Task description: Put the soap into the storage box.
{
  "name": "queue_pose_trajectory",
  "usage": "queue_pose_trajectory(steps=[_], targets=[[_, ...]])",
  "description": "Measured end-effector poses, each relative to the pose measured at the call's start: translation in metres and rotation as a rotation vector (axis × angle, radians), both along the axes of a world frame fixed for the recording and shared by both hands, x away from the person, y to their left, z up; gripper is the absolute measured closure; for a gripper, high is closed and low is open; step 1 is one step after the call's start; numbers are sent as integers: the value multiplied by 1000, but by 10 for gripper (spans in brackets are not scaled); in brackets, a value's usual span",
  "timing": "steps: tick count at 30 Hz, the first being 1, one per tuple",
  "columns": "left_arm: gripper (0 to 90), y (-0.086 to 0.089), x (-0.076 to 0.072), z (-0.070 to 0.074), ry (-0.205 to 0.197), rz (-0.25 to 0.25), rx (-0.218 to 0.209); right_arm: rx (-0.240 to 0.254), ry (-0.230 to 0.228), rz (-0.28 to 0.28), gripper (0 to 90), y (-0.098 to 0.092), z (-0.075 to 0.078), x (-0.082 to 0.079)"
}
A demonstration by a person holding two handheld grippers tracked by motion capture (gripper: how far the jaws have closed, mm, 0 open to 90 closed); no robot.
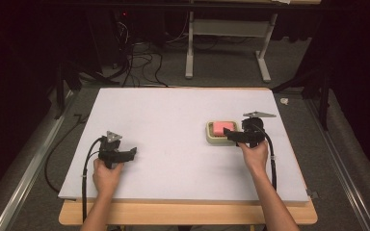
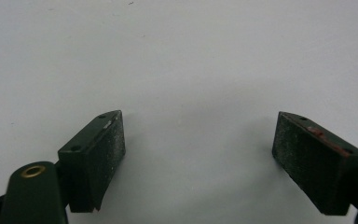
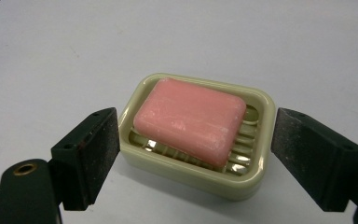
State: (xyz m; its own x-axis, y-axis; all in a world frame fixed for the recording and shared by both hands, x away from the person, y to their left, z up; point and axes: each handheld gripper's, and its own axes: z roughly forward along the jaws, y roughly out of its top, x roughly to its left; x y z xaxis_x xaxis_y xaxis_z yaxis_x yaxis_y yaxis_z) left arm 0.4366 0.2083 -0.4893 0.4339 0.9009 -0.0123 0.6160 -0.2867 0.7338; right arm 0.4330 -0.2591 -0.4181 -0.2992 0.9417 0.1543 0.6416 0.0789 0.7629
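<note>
With the right gripper (image 3: pixel 196 154) spread around the cream plastic soap dish (image 3: pixel 193 175) holding pink soap (image 3: pixel 191 119), close evenly on its walls.

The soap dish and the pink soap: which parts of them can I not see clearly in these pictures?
- High view: the right gripper covers the near side of the soap dish; the ribs are too small to see.
- Right gripper view: the pink soap hides most of the dish floor; the underside of the soap is hidden.
- Right gripper view: whether the open jaws touch the dish walls is unclear.
</note>
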Motion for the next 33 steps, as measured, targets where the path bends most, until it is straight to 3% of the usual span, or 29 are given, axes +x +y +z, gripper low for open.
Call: queue_pose_trajectory(steps=[33], targets=[[175, 0, 0, 0, 0, -1, 1, 8, -60, -8, 182, -29, 2, -44]])
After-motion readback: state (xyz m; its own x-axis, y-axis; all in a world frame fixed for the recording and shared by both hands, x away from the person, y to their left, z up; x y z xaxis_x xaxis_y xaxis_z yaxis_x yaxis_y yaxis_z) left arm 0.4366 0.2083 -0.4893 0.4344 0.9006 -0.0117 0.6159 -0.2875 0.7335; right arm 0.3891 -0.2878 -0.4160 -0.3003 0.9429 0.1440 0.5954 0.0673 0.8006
